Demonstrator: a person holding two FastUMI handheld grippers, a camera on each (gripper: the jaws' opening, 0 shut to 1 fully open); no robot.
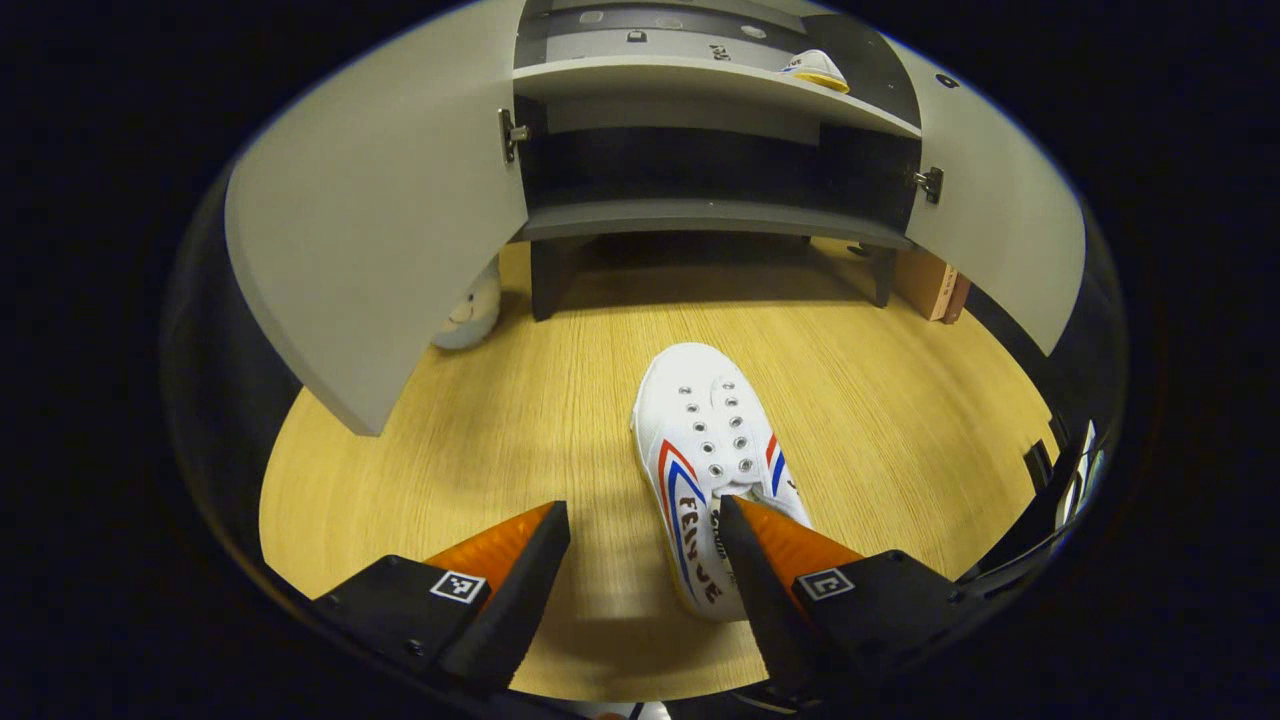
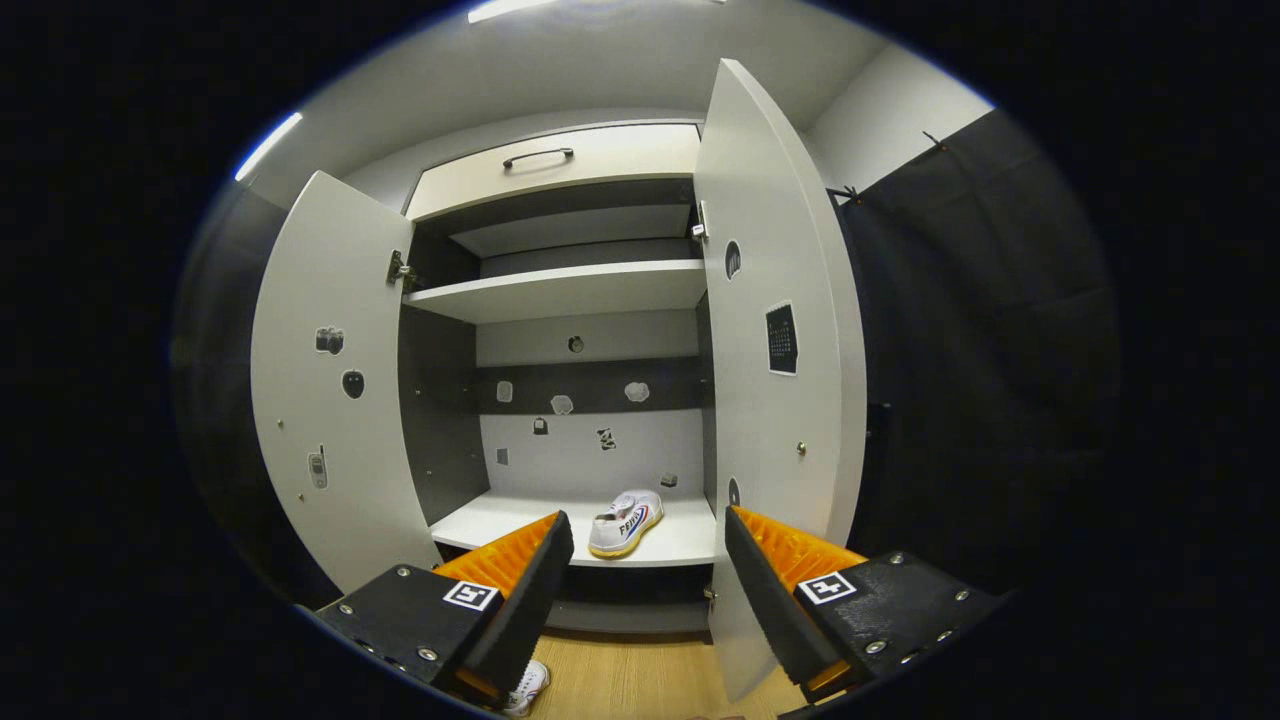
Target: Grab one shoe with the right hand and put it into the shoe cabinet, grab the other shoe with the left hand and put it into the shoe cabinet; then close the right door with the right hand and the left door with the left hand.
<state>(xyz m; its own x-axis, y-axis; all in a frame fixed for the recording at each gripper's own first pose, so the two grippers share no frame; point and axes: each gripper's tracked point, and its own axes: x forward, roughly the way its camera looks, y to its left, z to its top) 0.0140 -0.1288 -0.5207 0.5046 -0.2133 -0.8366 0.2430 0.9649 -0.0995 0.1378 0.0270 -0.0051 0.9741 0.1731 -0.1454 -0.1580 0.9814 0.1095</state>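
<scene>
Left claw (image 1: 645,520), spread, hangs over the floor shoe (image 1: 712,470), its heel between the fingers. Next: lower and pinch it. Right claw (image 2: 648,530) spread, empty.

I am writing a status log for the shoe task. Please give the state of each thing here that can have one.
Left gripper: open, low over the floor, one finger at the shoe's heel.
Right gripper: open, holding nothing.
Shoe on the floor: upright, toe toward the cabinet.
Shoe in the cabinet: resting on a shelf.
Left door: open.
Right door: open.
Drawer: shut.
</scene>
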